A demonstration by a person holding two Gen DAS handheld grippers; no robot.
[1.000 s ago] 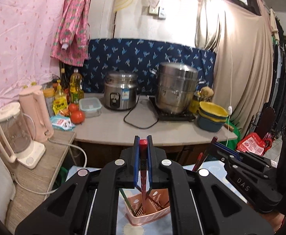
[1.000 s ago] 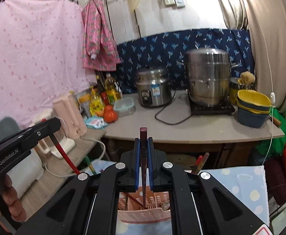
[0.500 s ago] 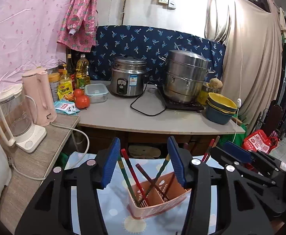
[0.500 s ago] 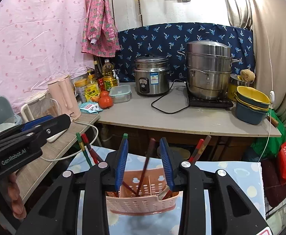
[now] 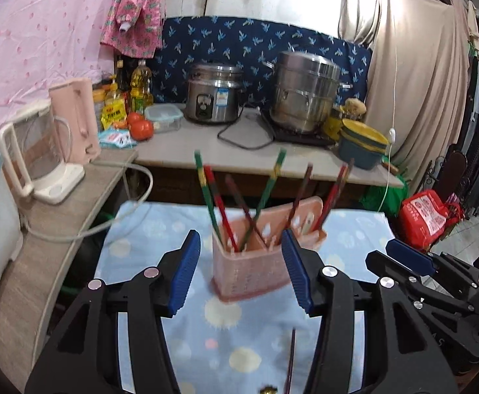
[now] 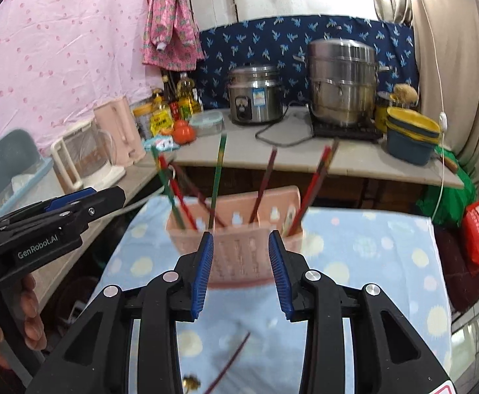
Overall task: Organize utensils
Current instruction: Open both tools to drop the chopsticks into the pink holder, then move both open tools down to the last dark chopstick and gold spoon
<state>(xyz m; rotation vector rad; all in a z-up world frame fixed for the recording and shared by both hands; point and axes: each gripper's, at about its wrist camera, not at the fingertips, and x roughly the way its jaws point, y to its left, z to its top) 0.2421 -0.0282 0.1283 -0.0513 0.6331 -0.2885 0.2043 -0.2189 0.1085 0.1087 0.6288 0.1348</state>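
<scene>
Both claws, left gripper and right gripper, stood spread and empty before the pink basket (chopsticks standing inside)

Each camera sits on its own gripper and looks forward and downward along the two fingers. Both views stand near the pink basket at 12 o'clock and share the counter behind. The left camera views it from the left side, the right camera more frontally.
</scene>
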